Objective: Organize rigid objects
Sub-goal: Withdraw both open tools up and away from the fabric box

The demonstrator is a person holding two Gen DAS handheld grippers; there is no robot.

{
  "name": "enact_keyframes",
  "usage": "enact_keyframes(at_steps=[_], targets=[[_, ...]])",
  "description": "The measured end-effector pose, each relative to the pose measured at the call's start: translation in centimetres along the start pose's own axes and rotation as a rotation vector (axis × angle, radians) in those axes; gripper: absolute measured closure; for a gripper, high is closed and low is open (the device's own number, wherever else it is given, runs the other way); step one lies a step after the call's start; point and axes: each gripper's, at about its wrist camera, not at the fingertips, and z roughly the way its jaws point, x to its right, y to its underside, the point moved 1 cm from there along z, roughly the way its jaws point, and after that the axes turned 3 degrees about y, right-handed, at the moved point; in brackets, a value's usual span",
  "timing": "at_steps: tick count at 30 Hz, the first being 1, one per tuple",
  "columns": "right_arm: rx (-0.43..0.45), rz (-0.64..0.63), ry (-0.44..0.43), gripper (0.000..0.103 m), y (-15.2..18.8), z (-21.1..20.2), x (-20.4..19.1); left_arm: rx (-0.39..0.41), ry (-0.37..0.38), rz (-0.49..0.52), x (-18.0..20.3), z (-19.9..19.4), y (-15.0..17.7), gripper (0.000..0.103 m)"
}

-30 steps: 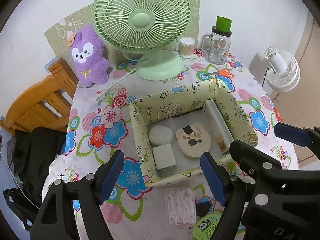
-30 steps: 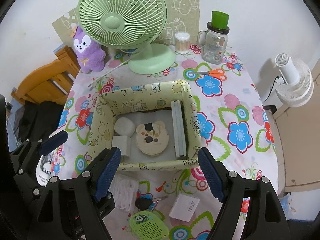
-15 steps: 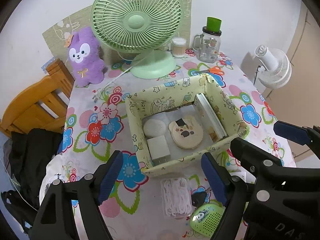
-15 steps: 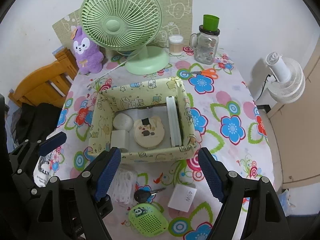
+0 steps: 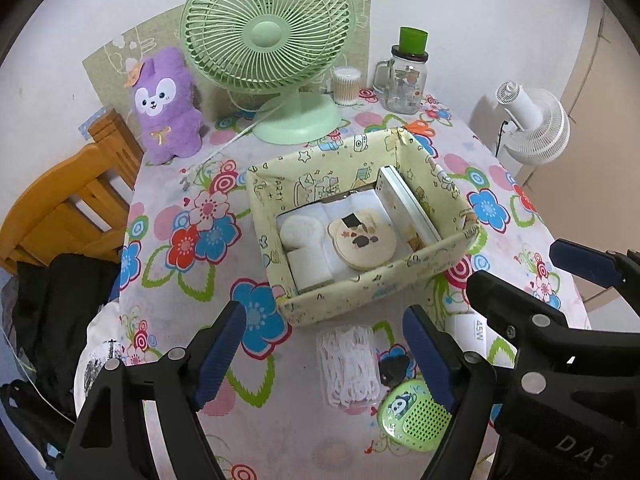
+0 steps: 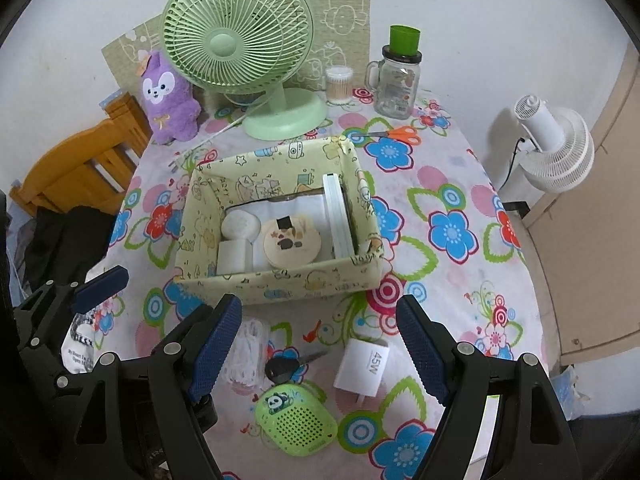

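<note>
In the right wrist view, the right gripper [image 6: 320, 344] stands at the bottom centre, its blue fingers [image 6: 214, 346] spread wide with nothing held. Between them on the flowered table [image 6: 452, 280] lie a white charger [image 6: 366, 366], a black key [image 6: 286, 368], a green speaker [image 6: 296, 424] and, by the left finger, a coiled white cable [image 6: 250, 354]. Just above, at centre frame, sits the yellow box [image 6: 280, 284], holding a round bear-shaped case [image 6: 292, 242], two white pieces and a flat white case on edge along its right wall.

In the left wrist view, the left gripper [image 5: 324, 354] is likewise spread and empty, low in the frame over the cable. At the top stand a green fan [image 6: 240, 60], a purple plush [image 6: 168, 100], a jar [image 6: 396, 80] and orange scissors [image 6: 396, 134].
</note>
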Motion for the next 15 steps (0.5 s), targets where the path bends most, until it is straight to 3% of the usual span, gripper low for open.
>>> enact_keyframes(at_steps=[15], targets=[[0.003, 0.012, 0.017, 0.021, 1.17, -0.17, 0.64, -0.014, 0.018, -0.002, 0.49, 0.14, 0.99, 0.019]])
